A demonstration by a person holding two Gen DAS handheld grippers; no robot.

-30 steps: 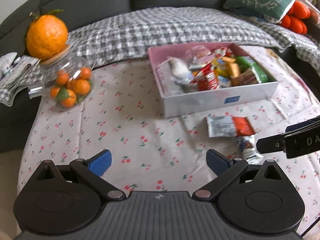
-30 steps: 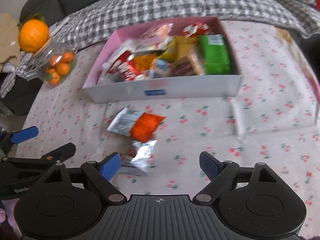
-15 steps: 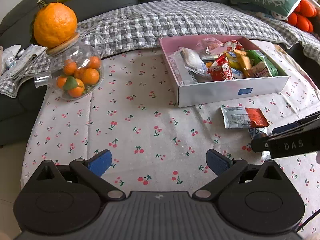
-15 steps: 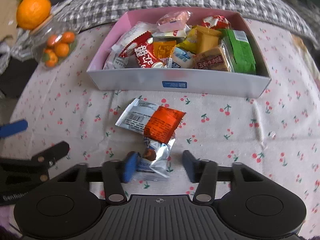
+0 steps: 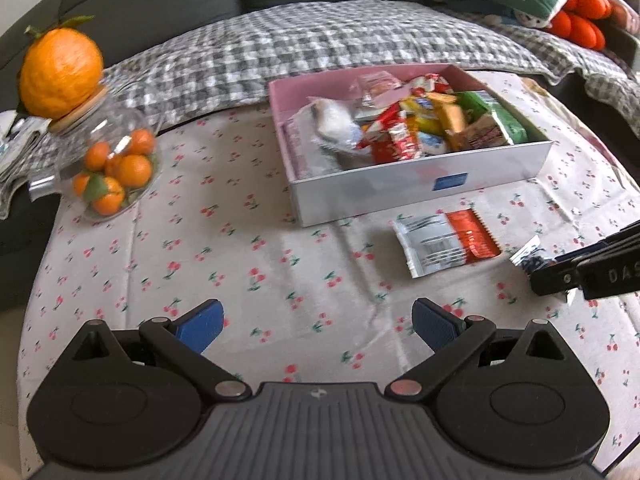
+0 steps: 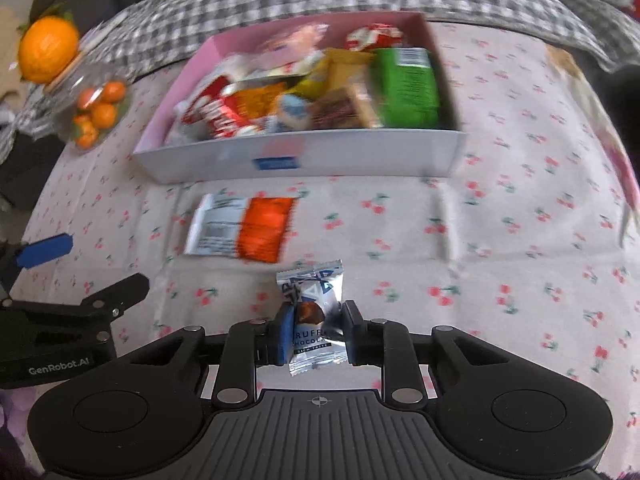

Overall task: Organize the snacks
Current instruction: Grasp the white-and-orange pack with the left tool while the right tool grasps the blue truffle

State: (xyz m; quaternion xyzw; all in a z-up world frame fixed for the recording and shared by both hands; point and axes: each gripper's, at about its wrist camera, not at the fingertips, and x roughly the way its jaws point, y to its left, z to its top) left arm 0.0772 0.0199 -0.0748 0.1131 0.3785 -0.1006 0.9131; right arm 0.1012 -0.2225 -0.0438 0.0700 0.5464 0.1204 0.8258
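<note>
Left to right across the bench [image 5: 120, 264]: a jar [image 5: 108, 168] of small oranges is standing at the far left edge with a large orange [image 5: 60, 68] sitting on its lid; the left gripper [image 5: 316, 322] is hovering over bare cloth with its fingers spread wide and nothing between them, as it was a second ago; the box [image 6: 360, 156] of assorted snacks is lying mid-bench; an orange-and-white packet [image 6: 244, 230] is resting flat just in front of the box. The change lies at the right: the right gripper [image 6: 314, 330], wide apart a second ago, is now clenching its fingers on the silver truffle packet [image 6: 314, 312], whose upper half is sticking out forward toward the box. Judging from this, one of the two loose snacks is now secured and ready to be carried to the box, while the orange-and-white packet is waiting its turn. Whether the truffle packet is already clear of the cloth cannot be told. In the left view only a corner of it is showing, behind the right gripper's arm at the frame edge. The box contents are blurring in the right view, so most labels are unreadable.
</note>
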